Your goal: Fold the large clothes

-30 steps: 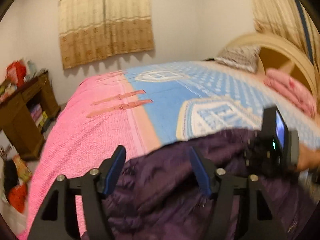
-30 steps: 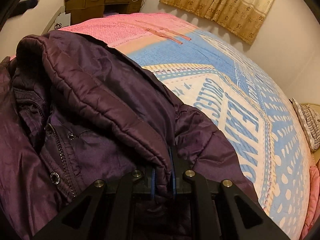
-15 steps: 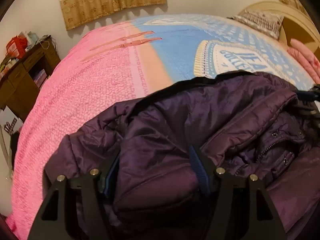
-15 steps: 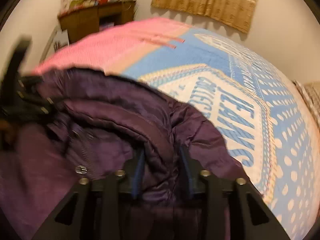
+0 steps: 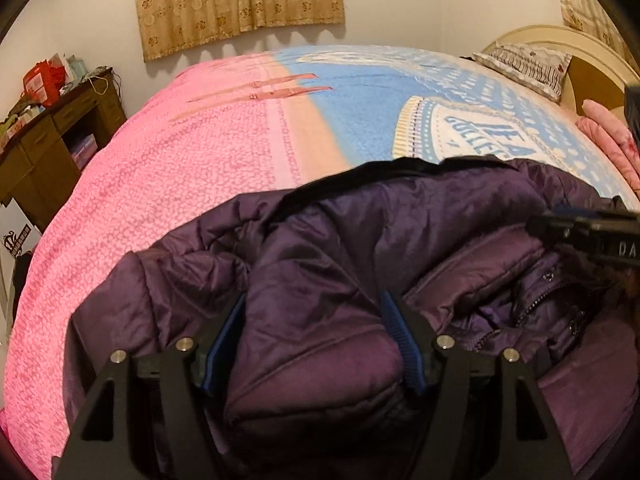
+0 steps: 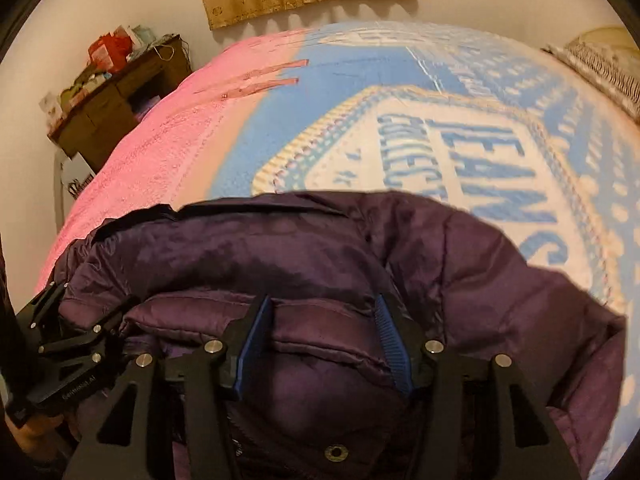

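A big purple puffy jacket [image 5: 400, 248] lies bunched on the bed [image 5: 200, 168], right under & between the fingers of both tools; pink & blue cover shows past the tips.

Left gripper [image 5: 316, 344]: fingers stand wide w/ a fat roll of jacket between them; the blue pads [image 5: 224, 344] sit beside the roll; can't tell if they squeeze it, so prob. no real hold.

Right gripper [image 6: 324, 340]: its jaws have just been opening; a puffy fold lies between the fingers but the pads look off it, so it's let go.

How it'll handle: soft, squishy, light for its size; shiny cloth looks slippy; it puffs back up when let go. Best grab: a thick seam or edge by the zip [image 5: 532, 308], deep between the fingers, not the smooth fat middle.
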Demonstrator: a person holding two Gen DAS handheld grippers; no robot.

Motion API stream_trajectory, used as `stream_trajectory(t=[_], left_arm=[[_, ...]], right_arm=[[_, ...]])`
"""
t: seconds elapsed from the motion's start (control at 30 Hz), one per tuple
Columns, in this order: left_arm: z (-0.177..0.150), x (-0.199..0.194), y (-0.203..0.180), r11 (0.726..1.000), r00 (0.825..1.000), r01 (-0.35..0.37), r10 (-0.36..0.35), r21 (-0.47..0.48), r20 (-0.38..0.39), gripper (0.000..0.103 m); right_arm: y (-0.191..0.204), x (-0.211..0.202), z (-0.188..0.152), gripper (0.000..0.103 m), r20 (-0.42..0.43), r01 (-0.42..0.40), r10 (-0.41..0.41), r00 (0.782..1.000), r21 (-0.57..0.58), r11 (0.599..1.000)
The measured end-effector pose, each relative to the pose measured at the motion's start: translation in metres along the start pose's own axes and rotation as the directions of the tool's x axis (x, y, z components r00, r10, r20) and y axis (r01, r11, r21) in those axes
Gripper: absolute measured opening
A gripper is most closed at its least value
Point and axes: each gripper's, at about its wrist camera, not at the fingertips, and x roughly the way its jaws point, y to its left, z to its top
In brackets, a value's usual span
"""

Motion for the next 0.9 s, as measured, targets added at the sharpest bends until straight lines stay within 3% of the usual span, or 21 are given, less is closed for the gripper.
stream_trajectory(t=[0.13,0.4,0.9], left_arm=[[0.000,0.002,0.000,1.000,1.000,-0.004,0.004,-0.007,-0.004,0.073],[-0.001,0.004,0.000,1.000,1.000,-0.018,0.017,-0.014,-0.004,0.076],[0.000,0.008,0.004,0.999,1.000,-0.005,0.004,-0.040,-0.022,0.079]], right_arm=[[0.012,0.004,-0.006,0.055,-0.001,0.050,-0.050,0.999,-0.078,0.996],[0.014,0.006,-0.008,0.056,0.038,0.077,-0.075,0.996,-0.071,0.994],[0.011,0.013,-0.004,0.058,0.018,0.059,-0.058,0.998,-0.055,0.997]])
